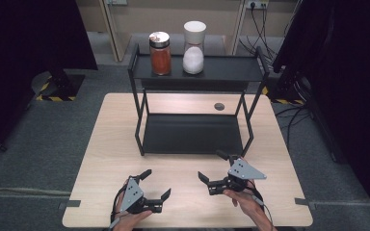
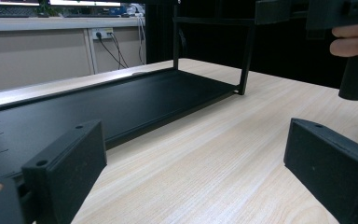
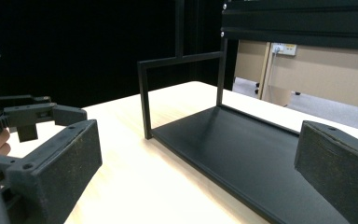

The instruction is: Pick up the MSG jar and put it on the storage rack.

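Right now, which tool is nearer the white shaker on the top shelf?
Right. The right tool sits just before the rack's front right corner, below the white shaker; the left tool is farther back and left.

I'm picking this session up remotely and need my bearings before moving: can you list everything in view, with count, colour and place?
Table: one, light wood, centre of the high view.
Shelf rack: one, black metal, two tiers, on the table's far half; lower tier bare.
Spice jar: one, clear glass with red-orange contents and a metal lid, upright on the top tier, left.
Salt grinder: one, white, upright on the top tier, right of the jar, apart from it.
Round cap: one, dark, set in the tabletop behind the rack.
Left gripper: one, black, jaws open, holding nothing, near table edge.
Right gripper: one, black, jaws open, holding nothing, just in front of the rack.
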### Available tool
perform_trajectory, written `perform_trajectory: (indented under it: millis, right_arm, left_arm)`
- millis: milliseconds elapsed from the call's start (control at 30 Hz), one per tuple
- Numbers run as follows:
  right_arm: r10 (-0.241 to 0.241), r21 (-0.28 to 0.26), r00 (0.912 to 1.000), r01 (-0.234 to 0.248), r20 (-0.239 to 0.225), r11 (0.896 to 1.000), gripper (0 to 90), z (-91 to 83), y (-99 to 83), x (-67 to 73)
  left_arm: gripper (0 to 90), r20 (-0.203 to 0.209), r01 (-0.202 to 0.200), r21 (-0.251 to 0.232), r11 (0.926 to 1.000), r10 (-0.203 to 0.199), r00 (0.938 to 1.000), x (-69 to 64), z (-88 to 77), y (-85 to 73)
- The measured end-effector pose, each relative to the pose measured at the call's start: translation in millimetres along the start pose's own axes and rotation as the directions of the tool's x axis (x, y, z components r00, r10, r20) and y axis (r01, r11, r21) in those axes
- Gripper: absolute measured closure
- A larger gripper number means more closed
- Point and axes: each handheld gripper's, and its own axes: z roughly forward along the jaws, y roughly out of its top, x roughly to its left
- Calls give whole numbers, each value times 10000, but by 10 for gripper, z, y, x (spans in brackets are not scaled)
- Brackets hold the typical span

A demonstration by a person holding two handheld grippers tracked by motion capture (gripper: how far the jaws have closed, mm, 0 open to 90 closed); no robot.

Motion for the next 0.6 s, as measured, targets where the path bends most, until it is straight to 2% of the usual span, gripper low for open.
perform_trajectory:
  millis: [600]
  right_arm:
    - [135, 107, 9999, -135, 17, 9999, 7, -45, -210, 10]
  left_arm:
    - [51, -90, 90, 19, 10000, -89, 9999, 13, 1, -6]
